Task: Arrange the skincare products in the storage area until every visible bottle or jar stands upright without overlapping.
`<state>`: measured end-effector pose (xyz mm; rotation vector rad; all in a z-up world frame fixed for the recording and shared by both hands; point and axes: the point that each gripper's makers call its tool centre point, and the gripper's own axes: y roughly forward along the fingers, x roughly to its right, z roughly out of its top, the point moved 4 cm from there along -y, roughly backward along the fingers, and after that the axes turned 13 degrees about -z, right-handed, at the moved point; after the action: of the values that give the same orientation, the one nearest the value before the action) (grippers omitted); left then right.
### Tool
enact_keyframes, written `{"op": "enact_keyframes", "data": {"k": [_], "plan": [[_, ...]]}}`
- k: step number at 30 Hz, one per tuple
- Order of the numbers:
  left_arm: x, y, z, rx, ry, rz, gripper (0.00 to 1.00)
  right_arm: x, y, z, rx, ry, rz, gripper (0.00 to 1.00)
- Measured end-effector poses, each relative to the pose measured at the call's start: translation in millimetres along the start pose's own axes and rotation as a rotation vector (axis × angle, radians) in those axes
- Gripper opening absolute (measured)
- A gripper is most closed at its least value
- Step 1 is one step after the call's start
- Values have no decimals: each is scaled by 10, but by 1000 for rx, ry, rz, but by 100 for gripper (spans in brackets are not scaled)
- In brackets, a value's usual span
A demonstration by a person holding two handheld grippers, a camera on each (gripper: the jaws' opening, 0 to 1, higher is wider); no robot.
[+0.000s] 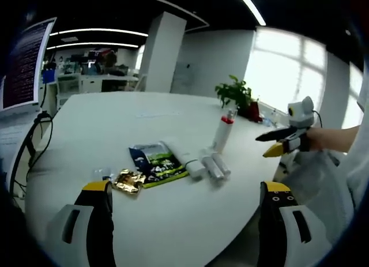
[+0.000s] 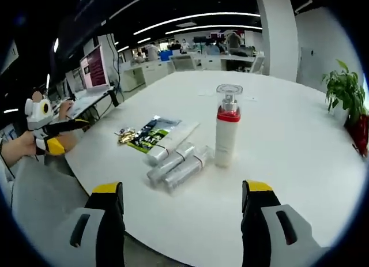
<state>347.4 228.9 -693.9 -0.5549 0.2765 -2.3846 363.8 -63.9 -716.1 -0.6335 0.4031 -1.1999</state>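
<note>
The pump bottle (image 2: pixel 228 128) stands upright near the desk (image 2: pixel 300 163) edge, just ahead of the right hand-held gripper (image 2: pixel 181 221), tubes (image 2: pixel 179 163) lying beside it. Both the right and left hand-held gripper (image 1: pixel 187 218) are spread apart, holding nothing.

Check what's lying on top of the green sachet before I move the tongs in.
A white tube lies across one edge of the green sachet, and a gold packet touches its far end. Whatever is beneath the sachet is hidden.

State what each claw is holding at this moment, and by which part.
Nothing is held. The left claw and the right claw are both open and empty, short of the pump bottle and the lying tubes.
</note>
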Motion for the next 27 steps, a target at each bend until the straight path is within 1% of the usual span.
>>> {"op": "enact_keyframes", "data": {"k": [3,5,7,11,14,19,25,27], "plan": [[4,-3,-19,-11,3,0,99,-71,74,7,-2,-5,13,79],[16,-1,-21,-12,4,-3,99,-90,164,-38,-25,-10,19,76],[18,-2,-23,-15,5,-3,99,-94,241,-23,-36,-14,23,75],[9,-5,-10,-13,7,4,99,-171,341,15,-44,-23,28,73],[10,-3,-18,-15,4,6,99,-164,403,66,-50,-33,23,71],[9,-5,-18,-17,5,11,98,-156,542,44,-87,-46,8,65],[3,-11,-20,-16,10,14,99,-185,699,31,-123,-26,-23,58],[5,-10,-25,-22,15,14,99,-155,775,33,-135,-18,-37,55]]}}
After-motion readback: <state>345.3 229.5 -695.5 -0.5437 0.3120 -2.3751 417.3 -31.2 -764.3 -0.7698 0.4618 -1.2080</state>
